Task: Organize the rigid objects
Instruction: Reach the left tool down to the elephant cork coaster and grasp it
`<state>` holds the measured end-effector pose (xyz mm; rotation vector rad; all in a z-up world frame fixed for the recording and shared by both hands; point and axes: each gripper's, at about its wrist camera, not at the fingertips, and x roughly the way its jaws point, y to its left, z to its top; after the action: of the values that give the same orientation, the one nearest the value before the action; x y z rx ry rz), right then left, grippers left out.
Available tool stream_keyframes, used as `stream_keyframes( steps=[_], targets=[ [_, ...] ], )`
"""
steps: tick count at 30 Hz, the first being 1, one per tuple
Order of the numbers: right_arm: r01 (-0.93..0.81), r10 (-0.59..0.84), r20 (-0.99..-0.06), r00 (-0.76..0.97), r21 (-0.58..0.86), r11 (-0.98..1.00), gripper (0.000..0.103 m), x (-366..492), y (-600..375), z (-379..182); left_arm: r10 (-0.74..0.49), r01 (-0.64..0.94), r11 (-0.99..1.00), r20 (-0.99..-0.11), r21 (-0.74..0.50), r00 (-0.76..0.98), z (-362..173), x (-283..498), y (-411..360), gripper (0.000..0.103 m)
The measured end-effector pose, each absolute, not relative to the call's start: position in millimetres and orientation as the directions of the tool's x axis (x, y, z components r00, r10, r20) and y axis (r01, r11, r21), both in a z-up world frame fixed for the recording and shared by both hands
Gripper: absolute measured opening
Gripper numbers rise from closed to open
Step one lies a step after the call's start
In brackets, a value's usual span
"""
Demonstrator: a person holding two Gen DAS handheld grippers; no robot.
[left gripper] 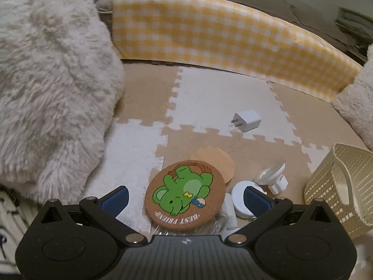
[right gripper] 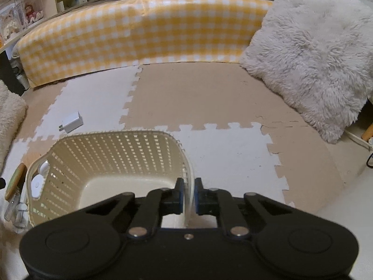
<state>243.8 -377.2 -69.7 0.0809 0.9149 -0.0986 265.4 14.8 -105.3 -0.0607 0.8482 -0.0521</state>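
A: Left wrist view first. Nearest us, our left gripper point(left gripper: 185, 197) has its jaws spread wide, and the cork coaster with the green frog point(left gripper: 185, 194) lies between them. Neither blue pad touches it, so we grip nothing.

B: Agreed. Under the coaster's near edge we see clear plastic point(left gripper: 214, 225), though we cannot tell what it is. Just to the right lie a round white case point(left gripper: 240, 198) and a clear bulb on a white base point(left gripper: 271, 175), close together.

A: Behind the frog coaster a plain orange disc point(left gripper: 215, 158) peeks out, partly covered by it. Further off, the white charger plug point(left gripper: 248, 120) lies alone on a white tile of the foam puzzle mat point(left gripper: 209, 93).

B: Now the right wrist view. Our right gripper point(right gripper: 188, 194) is pinched on the near rim of the cream lattice basket point(right gripper: 116, 154), one finger inside the wall and one outside.

A: The basket stands on the mat with a bare floor inside. Through its left wall we see the small white items, and the coaster edge-on just beyond.

B: Past the basket, the charger again, well apart from it. Furthest, the yellow checked cushion point(right gripper: 139, 35) runs along the mat's edge, with a shaggy white pillow point(right gripper: 314, 58) leaning to its right.
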Motion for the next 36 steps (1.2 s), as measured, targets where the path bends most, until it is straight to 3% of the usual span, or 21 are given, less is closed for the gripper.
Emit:
stream_keyframes(
  steps=[4,18,26,32,36],
  targets=[
    [0.114,-0.060,-0.792,0.608,0.012,0.993,0.010,244,-376,-70,-0.088,0.047,0.996,-0.767,-0.075,0.636,-114,278,14,0.103],
    [0.130,-0.047,-0.792,0.609,0.041,0.991,0.010,245,-378,-72,-0.204,-0.096,0.954,-0.849,-0.284,0.488,-155,309,38,0.103],
    [0.135,-0.043,-0.792,0.609,0.050,0.990,0.010,246,-378,-73,-0.245,-0.154,0.917,-0.824,-0.368,0.510,-154,306,50,0.103],
    [0.134,-0.045,-0.792,0.609,0.047,0.990,0.010,246,-379,-73,-0.266,-0.092,0.927,-0.810,-0.363,0.522,-156,301,50,0.103],
    [0.133,-0.047,-0.792,0.609,0.044,0.990,0.010,246,-379,-73,-0.283,-0.162,0.888,-0.791,-0.429,0.543,-156,300,61,0.100]
  ],
)
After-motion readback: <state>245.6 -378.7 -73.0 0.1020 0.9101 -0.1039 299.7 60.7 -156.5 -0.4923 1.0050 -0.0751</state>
